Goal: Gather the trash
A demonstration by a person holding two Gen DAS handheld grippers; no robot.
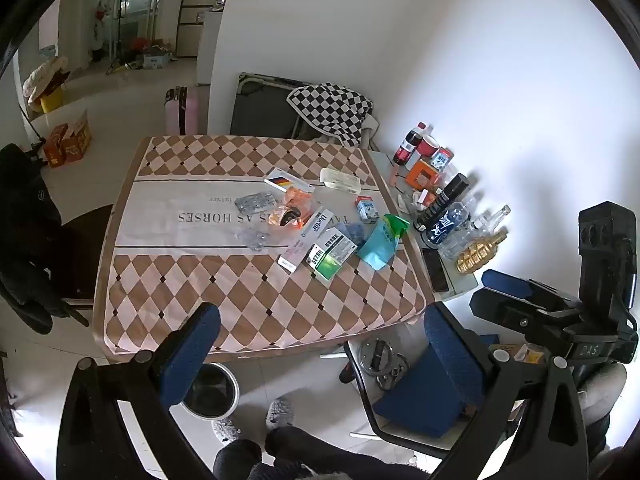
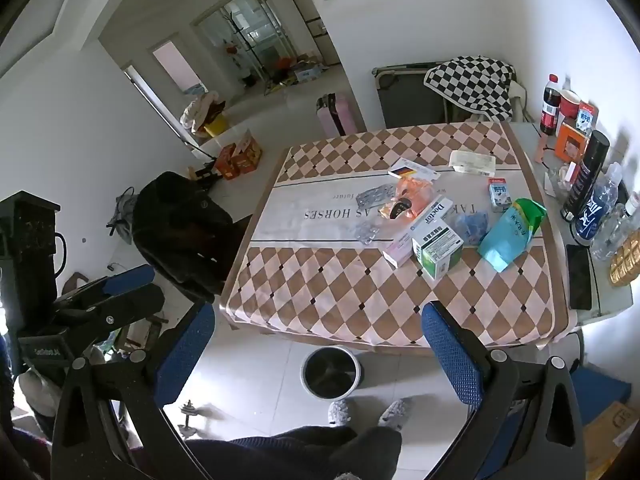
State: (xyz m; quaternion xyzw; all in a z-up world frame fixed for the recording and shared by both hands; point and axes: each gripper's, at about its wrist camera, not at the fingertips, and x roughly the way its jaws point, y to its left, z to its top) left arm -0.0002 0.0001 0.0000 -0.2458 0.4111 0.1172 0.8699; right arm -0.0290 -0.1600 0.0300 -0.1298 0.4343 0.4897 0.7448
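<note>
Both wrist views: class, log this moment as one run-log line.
stage: start | left gripper: open, empty | right gripper: open, empty | trash bin: on floor before table | green box: on table

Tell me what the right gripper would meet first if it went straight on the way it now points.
Probably the near part of the checked tablecloth, short of the green and white box. The right gripper hangs above the floor with its jaws wide and nothing between them. Depth is hard to judge here.
</note>
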